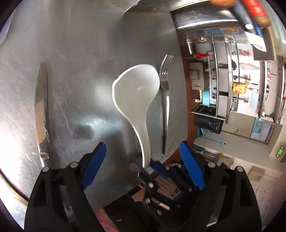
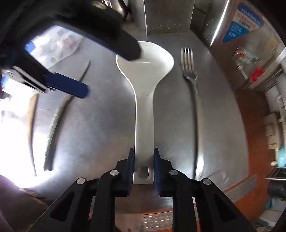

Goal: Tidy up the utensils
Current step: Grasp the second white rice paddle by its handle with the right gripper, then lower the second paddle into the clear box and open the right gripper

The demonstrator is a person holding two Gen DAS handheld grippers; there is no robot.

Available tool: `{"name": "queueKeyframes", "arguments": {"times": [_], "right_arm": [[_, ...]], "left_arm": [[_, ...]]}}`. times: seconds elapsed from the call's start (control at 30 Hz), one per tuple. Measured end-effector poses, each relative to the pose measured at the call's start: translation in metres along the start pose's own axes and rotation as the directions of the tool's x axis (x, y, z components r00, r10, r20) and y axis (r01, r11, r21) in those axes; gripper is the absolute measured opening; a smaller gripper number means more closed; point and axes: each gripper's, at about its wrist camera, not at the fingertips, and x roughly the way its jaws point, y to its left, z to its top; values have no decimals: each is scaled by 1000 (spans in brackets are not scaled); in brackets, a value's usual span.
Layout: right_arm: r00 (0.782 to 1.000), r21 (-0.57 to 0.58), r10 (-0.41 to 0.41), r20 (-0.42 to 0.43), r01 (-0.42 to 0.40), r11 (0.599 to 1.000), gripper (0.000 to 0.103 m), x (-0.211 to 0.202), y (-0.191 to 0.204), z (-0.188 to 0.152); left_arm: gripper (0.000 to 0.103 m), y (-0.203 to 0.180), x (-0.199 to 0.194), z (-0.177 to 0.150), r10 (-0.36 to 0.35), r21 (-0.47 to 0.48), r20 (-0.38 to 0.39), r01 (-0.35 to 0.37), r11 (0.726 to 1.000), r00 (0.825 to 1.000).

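Observation:
A large white spoon (image 2: 144, 92) lies lengthwise over the steel table (image 2: 100, 125), and my right gripper (image 2: 144, 160) is shut on its handle end. In the left wrist view the white spoon (image 1: 135, 92) is seen tilted, its handle held by the right gripper's blue finger (image 1: 157, 166). My left gripper (image 1: 143, 151) is open and empty, above the spoon; it shows in the right wrist view (image 2: 107, 60) over the spoon's bowl. A metal fork (image 2: 192, 100) lies right of the spoon, also in the left wrist view (image 1: 165, 100). A knife (image 1: 42, 114) lies to the left, also in the right wrist view (image 2: 60, 117).
The table's right edge (image 1: 182, 107) drops to a reddish floor (image 2: 250, 128). A steel wall panel (image 2: 168, 16) stands at the table's far end. Shelving and kitchen gear (image 1: 232, 80) stand beyond the edge. Strong glare (image 2: 14, 142) covers the left of the table.

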Motion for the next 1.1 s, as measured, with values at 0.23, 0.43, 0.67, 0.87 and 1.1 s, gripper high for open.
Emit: {"name": "queueKeyframes", "arguments": {"times": [0.23,0.43,0.67,0.87,1.1], "right_arm": [[981,56,192,11,-192,980,21,-17,-2,-13],[968,66,247,36,-249,966,22,-29,7,-18],[974,57,220,49,-223,973,22,-42,19,-24],[976,-50,157,153,-151,987,22,-93,46,-17],[936,-267,108,335,-15,963,21,-165,110,35]], "left_arm": [[80,4,28,-3,15,-64,-8,-15,998,1000],[36,5,47,-11,-6,-81,-72,1,997,997],[17,4,43,-22,-10,-45,-68,7,999,998],[14,-36,-30,-41,-64,135,76,53,989,995],[13,-66,-179,-56,-111,298,367,-3,954,924]]}}
